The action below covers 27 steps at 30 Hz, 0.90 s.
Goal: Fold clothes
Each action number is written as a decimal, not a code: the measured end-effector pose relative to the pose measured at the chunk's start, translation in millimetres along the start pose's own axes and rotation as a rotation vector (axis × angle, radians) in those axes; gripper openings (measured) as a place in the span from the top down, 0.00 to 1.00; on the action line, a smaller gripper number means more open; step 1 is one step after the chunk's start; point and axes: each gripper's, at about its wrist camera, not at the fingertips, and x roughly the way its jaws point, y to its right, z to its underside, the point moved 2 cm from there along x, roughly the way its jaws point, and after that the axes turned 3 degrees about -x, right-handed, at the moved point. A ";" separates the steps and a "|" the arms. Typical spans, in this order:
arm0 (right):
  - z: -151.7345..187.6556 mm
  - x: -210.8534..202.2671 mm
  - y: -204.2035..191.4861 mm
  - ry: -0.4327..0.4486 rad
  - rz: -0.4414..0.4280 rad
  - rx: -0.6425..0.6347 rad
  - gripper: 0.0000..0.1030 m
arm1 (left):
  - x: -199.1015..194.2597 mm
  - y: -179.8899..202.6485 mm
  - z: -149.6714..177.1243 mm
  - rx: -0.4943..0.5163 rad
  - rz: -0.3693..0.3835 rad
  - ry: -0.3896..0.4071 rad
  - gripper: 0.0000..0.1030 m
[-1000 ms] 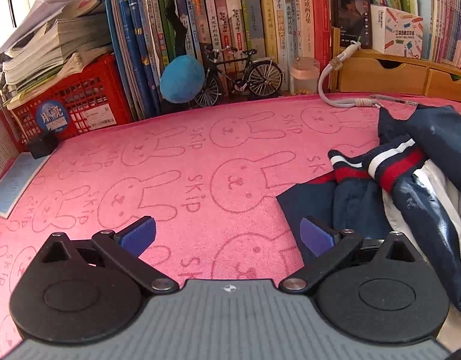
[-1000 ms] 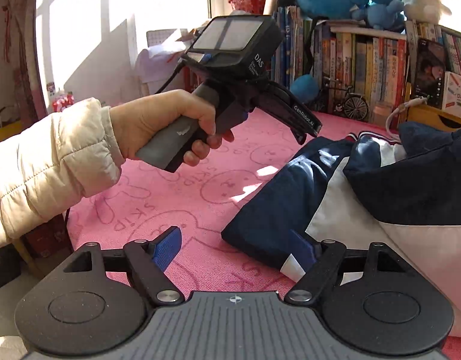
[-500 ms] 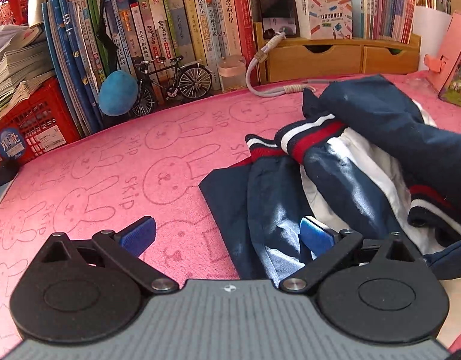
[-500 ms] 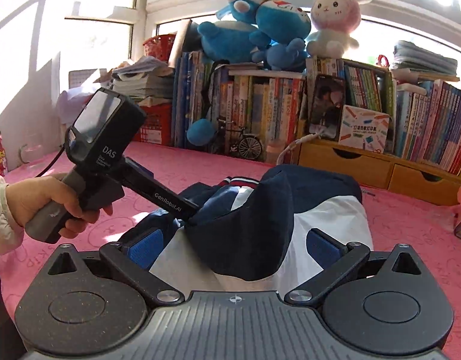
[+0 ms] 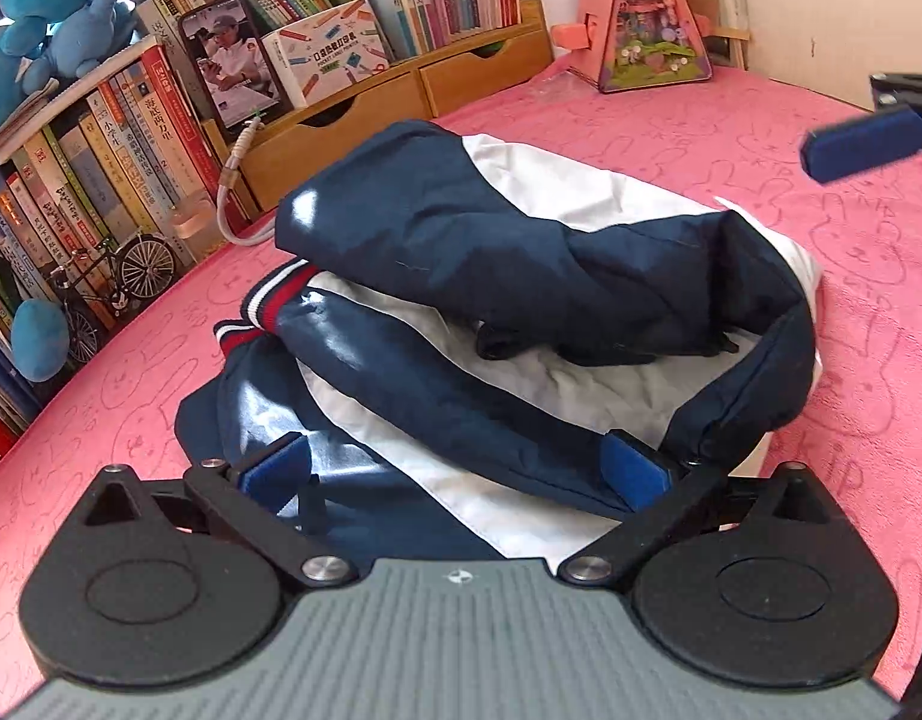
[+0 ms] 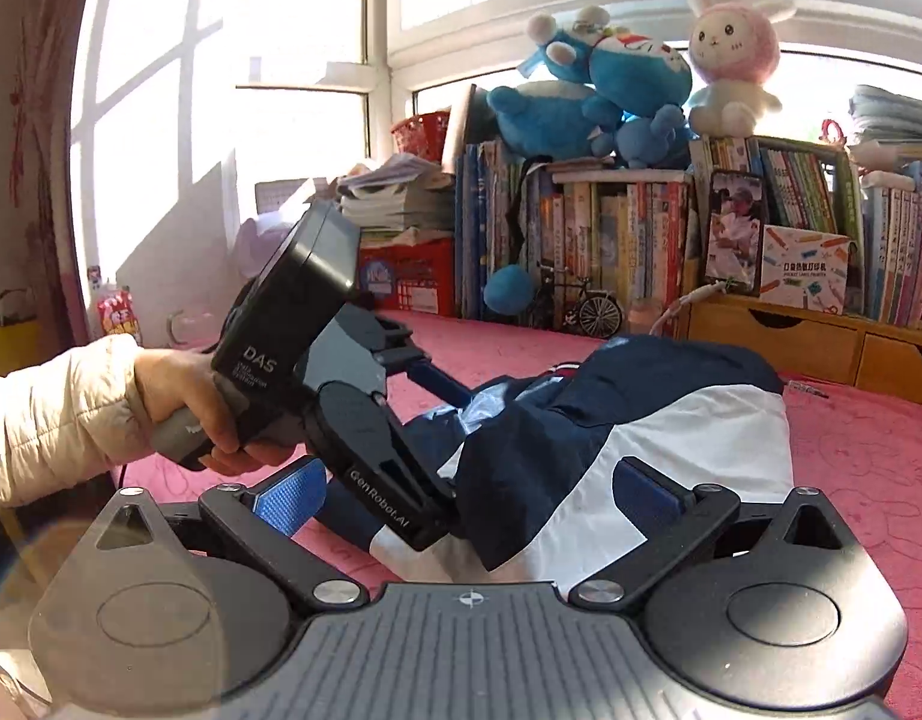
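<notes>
Pink bunny-print cloth [image 5: 761, 138] fronting bookshelves [image 6: 611, 240]

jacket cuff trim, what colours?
The ribbed cuff is striped navy, white and red. Clearest in the left wrist view.

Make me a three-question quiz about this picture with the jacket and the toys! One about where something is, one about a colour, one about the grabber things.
1. Where does the pink bunny toy sit?
A. on top of the books
B. on the jacket
C. in a drawer

2. What colour is the cloth under the jacket?
A. green
B. pink
C. yellow

3. How does the right gripper stand?
A. shut on a book
B. shut on the toy bicycle
C. open

Answers:
1. A, it sits above the book row beside the blue plush toys.
2. B, pink cloth with bunny outlines shows all round the jacket.
3. C, its blue pads are wide apart and press on nothing.
</notes>
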 end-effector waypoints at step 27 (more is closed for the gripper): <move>-16.6 223.2 52.9 -0.398 -0.098 0.273 0.58 | -17.8 8.9 41.1 -0.017 0.180 0.066 0.00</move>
